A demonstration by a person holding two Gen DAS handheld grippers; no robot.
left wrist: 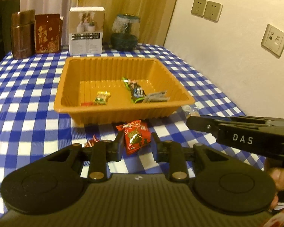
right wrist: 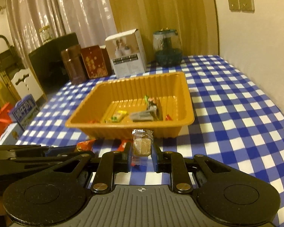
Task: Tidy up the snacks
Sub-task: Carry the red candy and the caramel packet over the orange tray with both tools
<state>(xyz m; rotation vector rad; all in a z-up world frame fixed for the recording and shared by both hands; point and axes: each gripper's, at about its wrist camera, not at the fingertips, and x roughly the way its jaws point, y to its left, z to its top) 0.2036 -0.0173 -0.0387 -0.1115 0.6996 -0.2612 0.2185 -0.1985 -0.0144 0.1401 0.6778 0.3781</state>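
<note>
Blue-and-white checked tablecloth (left wrist: 28, 98) covers the table, which runs back to a cream wall with sockets (left wrist: 206, 9) on the right and pale curtains behind. Along the far edge stand a brown cylindrical tin (left wrist: 21, 34), a dark red box with gold lettering (left wrist: 47, 33), a white carton printed with a photo (left wrist: 86, 30) and a glass jar with a dark teal base (left wrist: 125, 32). Nearer, in the middle of the cloth, sits an orange ribbed plastic tray (left wrist: 104, 111); inside it lie a yellow-green sweet (left wrist: 102, 97), a green-edged wrapper (left wrist: 134, 89) leaning along the middle ridge, a grey packet (left wrist: 157, 97) just beside that, and a small red piece (left wrist: 87, 104) at the near wall. The left gripper (left wrist: 136, 141) is clamped on a red printed snack packet (left wrist: 135, 138), pinched between its two fingers just in front of the tray's near wall; another red wrapper (left wrist: 90, 142) shows on the cloth to its left. The right gripper (right wrist: 142, 151) is closed on a clear-wrapped brown biscuit (right wrist: 142, 145), held upright between the pads, again just short of the tray's near side. In the left wrist view the right gripper's black body reaches in from the right edge, with part of a hand (left wrist: 280, 177) beneath it. Both held snacks are outside the tray.
</note>
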